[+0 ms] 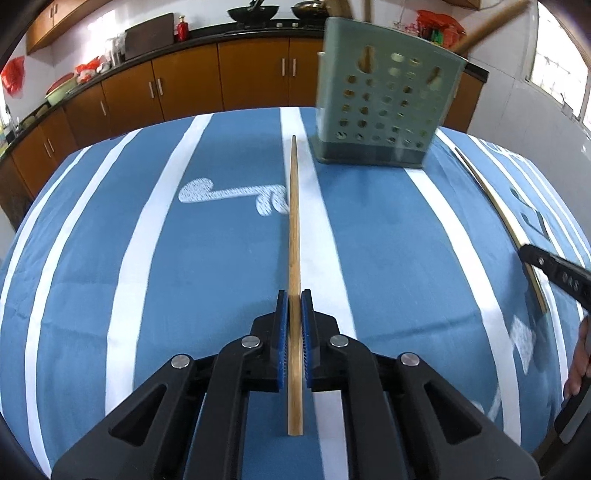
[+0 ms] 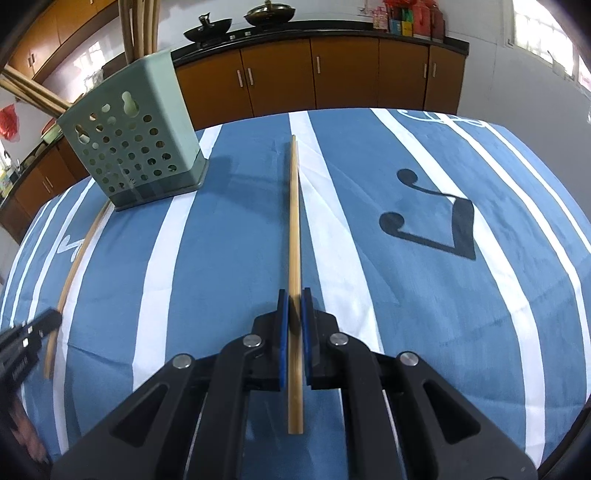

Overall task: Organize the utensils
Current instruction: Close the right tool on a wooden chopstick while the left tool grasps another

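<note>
My left gripper (image 1: pixel 294 301) is shut on a wooden chopstick (image 1: pixel 294 221) that points forward above the blue striped cloth. My right gripper (image 2: pixel 294 299) is shut on another wooden chopstick (image 2: pixel 293 221), also pointing forward. A green perforated utensil holder (image 1: pixel 384 107) stands at the far side of the table, right of the left chopstick's tip; in the right wrist view the holder (image 2: pixel 136 144) is at far left and holds several chopsticks (image 2: pixel 138 26). The right gripper (image 1: pixel 554 273) and its chopstick (image 1: pixel 491 206) show at the left wrist view's right edge; the left gripper (image 2: pixel 26 339) and its chopstick (image 2: pixel 74 266) show at the right view's left edge.
The table is covered by a blue cloth with white stripes (image 1: pixel 147 258) and music-note prints (image 2: pixel 443 221). Brown kitchen cabinets (image 2: pixel 332 74) with a dark counter and woks (image 1: pixel 253 13) run behind the table. A window (image 2: pixel 546 33) is at far right.
</note>
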`<action>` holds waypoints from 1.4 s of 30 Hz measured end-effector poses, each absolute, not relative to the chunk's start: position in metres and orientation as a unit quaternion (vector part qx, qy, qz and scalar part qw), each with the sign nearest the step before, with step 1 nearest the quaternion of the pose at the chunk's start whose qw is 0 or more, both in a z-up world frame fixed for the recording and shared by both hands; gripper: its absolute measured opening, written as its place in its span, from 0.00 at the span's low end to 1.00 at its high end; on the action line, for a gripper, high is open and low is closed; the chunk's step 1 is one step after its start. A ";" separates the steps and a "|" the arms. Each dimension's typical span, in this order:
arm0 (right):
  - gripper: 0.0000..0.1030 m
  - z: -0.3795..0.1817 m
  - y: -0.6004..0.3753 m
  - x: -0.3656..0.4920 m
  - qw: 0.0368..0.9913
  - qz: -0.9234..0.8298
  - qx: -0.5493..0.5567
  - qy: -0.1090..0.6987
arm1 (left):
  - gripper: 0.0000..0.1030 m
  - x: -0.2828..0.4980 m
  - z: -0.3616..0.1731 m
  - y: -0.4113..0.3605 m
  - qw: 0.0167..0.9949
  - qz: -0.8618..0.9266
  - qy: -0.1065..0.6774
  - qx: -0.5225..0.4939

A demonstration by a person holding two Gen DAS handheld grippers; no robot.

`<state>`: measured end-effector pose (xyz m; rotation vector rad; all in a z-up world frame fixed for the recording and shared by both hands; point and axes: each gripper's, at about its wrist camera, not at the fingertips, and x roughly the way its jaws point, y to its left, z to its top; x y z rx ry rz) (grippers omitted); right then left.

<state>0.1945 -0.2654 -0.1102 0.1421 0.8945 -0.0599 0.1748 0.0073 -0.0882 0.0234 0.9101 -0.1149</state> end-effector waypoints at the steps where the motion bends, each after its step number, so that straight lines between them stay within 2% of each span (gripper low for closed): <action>1: 0.08 -0.110 -0.265 0.196 0.899 -0.027 0.066 0.432 | 0.07 0.178 -0.089 0.009 0.897 -0.054 0.438 0.007; 12: 0.10 -0.113 -0.253 0.210 0.908 -0.016 0.027 0.417 | 0.08 0.191 -0.089 0.017 0.904 -0.051 0.423 -0.026; 42: 0.11 -0.113 -0.251 0.210 0.908 -0.025 0.025 0.418 | 0.09 0.190 -0.090 0.017 0.904 -0.051 0.424 -0.030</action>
